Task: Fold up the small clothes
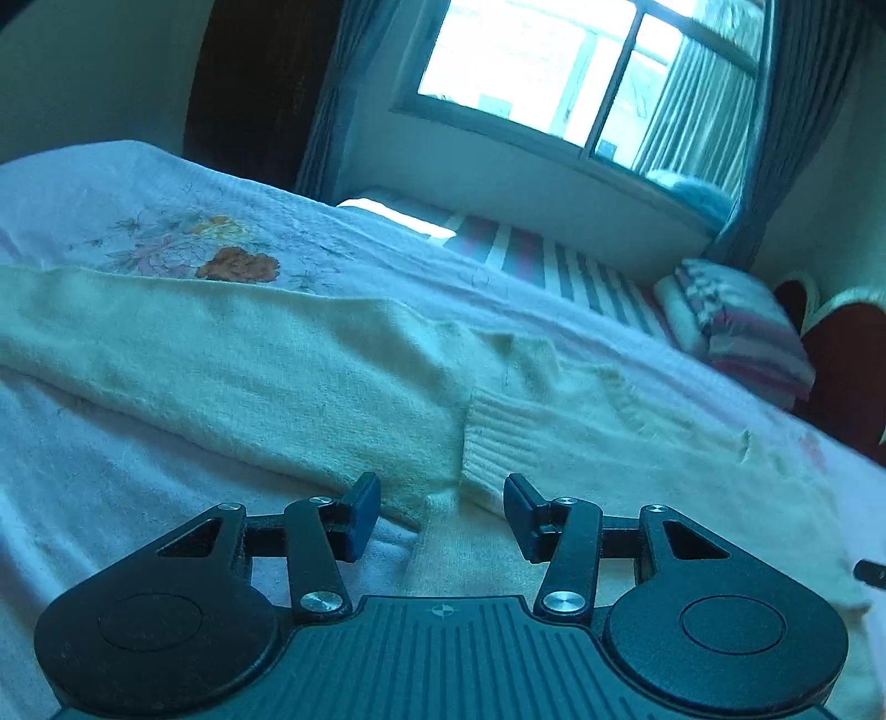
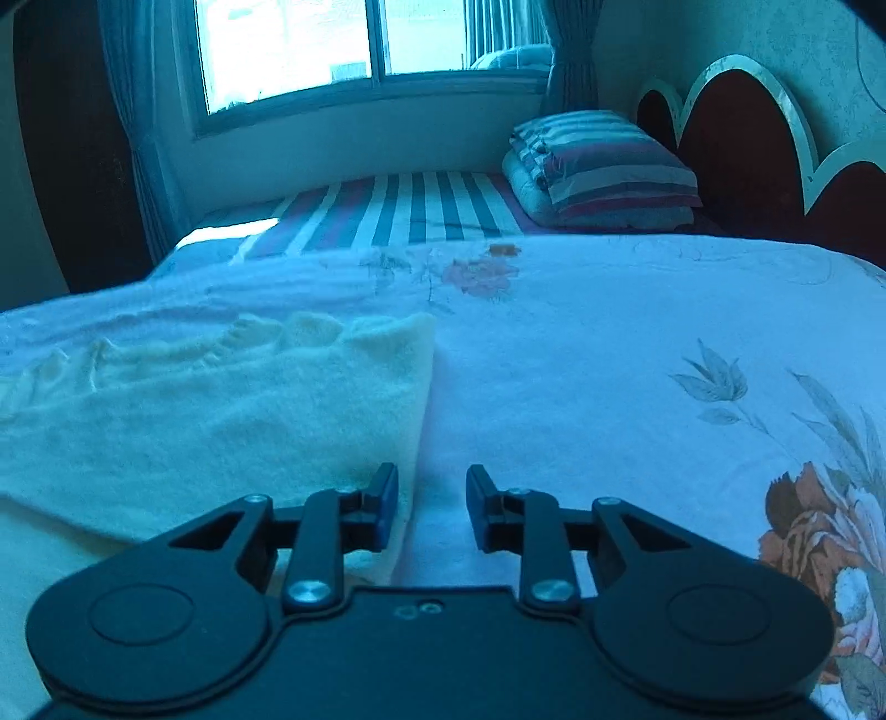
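Note:
A cream knitted sweater (image 1: 288, 360) lies flat on the floral bedspread (image 1: 166, 221). One sleeve is folded across the body, and its ribbed cuff (image 1: 498, 437) rests just ahead of my left gripper (image 1: 442, 512). That gripper is open, hovering low over the sweater's near edge with nothing between its pads. In the right wrist view the sweater (image 2: 221, 410) fills the left side, its straight edge running down to my right gripper (image 2: 432, 507). This gripper is open with a narrower gap. Its left finger (image 2: 385, 507) sits beside the sweater's edge, and only bedspread (image 2: 581, 387) shows between the pads.
A folded striped quilt (image 2: 603, 166) lies at the far end on a striped sheet (image 2: 410, 213), below a window (image 2: 332, 44). A dark red scalloped headboard (image 2: 742, 149) stands at the right. A small dark object (image 1: 870, 571) shows at the right edge of the left wrist view.

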### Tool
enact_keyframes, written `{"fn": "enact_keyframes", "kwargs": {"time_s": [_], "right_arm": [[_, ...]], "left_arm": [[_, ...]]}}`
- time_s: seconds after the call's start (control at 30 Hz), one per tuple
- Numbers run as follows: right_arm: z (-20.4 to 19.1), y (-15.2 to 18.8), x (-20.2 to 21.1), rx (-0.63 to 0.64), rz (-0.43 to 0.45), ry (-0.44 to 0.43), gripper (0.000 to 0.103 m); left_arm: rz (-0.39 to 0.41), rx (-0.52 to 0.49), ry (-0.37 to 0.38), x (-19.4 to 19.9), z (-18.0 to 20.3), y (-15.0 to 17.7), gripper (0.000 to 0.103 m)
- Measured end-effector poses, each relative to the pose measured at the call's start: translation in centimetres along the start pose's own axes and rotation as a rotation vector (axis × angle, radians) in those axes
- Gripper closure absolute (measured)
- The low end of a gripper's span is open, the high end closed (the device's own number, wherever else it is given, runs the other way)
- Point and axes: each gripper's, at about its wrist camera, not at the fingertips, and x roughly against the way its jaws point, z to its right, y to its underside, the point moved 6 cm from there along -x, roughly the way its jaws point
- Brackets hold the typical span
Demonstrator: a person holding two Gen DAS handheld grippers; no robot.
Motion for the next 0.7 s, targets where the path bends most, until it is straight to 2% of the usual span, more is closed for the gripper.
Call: {"fn": "enact_keyframes", "kwargs": {"time_s": [0.03, 0.1, 0.2, 0.23, 0.27, 0.3, 0.37, 0.47, 0.6, 0.63, 0.7], "right_arm": [[0.0, -0.2, 1.0, -0.013, 0.027, -0.011, 0.075], [-0.3, -0.4, 2.8, -0.02, 0.053, -0.008, 0.073], [-1.0, 0.3, 4.9, -0.039, 0.067, -0.021, 0.065], [-1.4, 0.8, 5.6, -0.05, 0.067, -0.039, 0.056], [-2.0, 1.3, 6.3, -0.06, 0.073, -0.045, 0.052], [-2.6, 1.8, 6.8, -0.065, 0.078, -0.044, 0.049], [-4.2, 2.9, 7.9, -0.07, 0.082, -0.052, 0.049], [-6.7, 4.0, 8.4, -0.088, 0.071, -0.034, 0.056], [-9.7, 4.1, 8.1, -0.108, 0.049, -0.015, 0.057], [-10.6, 4.0, 8.1, -0.102, 0.054, -0.01, 0.057], [-12.3, 3.7, 8.3, -0.094, 0.066, -0.008, 0.057]], "left_arm": [[0.02, 0.034, -0.01, 1.1, -1.1, -0.1, 0.052], [0.062, 0.066, -0.046, 3.2, -3.5, -0.1, 0.02], [0.074, 0.116, -0.079, 5.6, -8.3, 0.1, 0.018], [0.075, 0.162, -0.079, 6.3, -10.3, 0.2, 0.018], [0.077, 0.211, -0.072, 6.7, -12.1, 0.2, 0.019], [0.082, 0.287, -0.067, 7.2, -14.7, 0.0, 0.029], [0.105, 0.394, -0.059, 7.7, -18.8, -0.5, 0.049], [0.142, 0.533, -0.079, 8.0, -24.7, -1.6, 0.051], [0.167, 0.664, -0.027, 6.6, -30.2, -3.0, 0.051], [0.166, 0.688, -0.009, 6.1, -31.2, -3.2, 0.051], [0.166, 0.7, 0.001, 5.0, -32.5, -4.0, 0.059]]}}
